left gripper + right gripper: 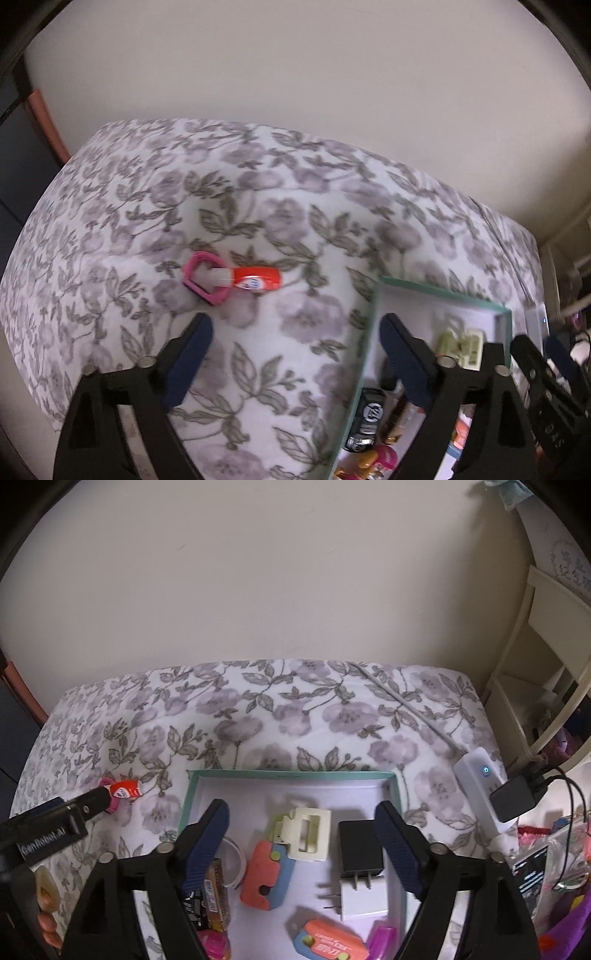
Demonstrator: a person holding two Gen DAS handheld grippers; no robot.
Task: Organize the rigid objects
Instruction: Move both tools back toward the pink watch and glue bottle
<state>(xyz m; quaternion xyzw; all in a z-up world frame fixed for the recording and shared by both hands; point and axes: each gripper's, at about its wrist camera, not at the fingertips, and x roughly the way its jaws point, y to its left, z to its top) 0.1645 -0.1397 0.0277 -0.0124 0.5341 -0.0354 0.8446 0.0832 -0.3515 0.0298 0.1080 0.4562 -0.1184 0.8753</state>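
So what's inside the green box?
The green box holds a cream hair clip, black charger, white plug and orange-blue toys. The right tongs hang open above, covering other bits along the sides.

Teal-rimmed box, open-topped, on the floral bedspread; inside: cream hair claw beside a black charger, white plug below it, orange-and-blue toy lying at centre; outside, to the left: orange tube lying flat, its tip inside a pink ring.
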